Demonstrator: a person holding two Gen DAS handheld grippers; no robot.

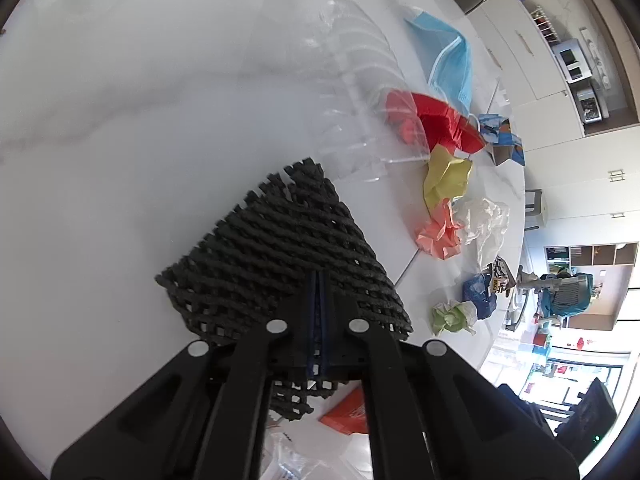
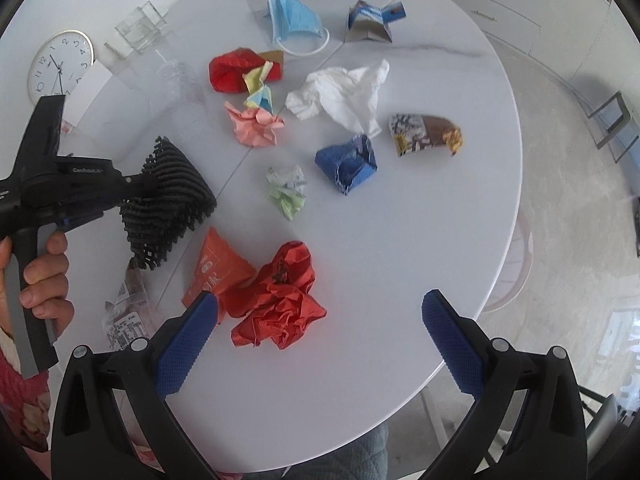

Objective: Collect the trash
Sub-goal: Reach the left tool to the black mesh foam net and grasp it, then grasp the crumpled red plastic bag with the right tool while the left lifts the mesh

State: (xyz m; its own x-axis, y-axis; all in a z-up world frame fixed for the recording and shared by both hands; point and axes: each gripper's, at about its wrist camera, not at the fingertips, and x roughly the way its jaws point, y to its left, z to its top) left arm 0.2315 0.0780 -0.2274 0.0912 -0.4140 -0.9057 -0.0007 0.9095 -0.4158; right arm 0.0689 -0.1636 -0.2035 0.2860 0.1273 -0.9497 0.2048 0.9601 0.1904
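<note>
My left gripper (image 1: 319,284) is shut on a black foam mesh sleeve (image 1: 280,248) and holds it above the white round table (image 2: 400,240); the sleeve also shows in the right wrist view (image 2: 168,196). My right gripper (image 2: 320,320) is open and empty, just above a crumpled red paper (image 2: 284,300) near the table's front. Next to it lies an orange wrapper (image 2: 216,272). Further out lie a green paper ball (image 2: 286,192), a blue wrapper (image 2: 348,162), a white tissue (image 2: 340,92), a pink paper (image 2: 256,126) and a blue face mask (image 2: 294,20).
A clear plastic bottle (image 1: 352,80) lies on the table beside a red wrapper (image 2: 232,70). A clock (image 2: 60,64) and a glass box (image 2: 138,30) sit at the far left. A snack wrapper (image 2: 424,134) and a small carton (image 2: 372,22) lie further right. A printed clear wrapper (image 2: 124,312) lies at the front left.
</note>
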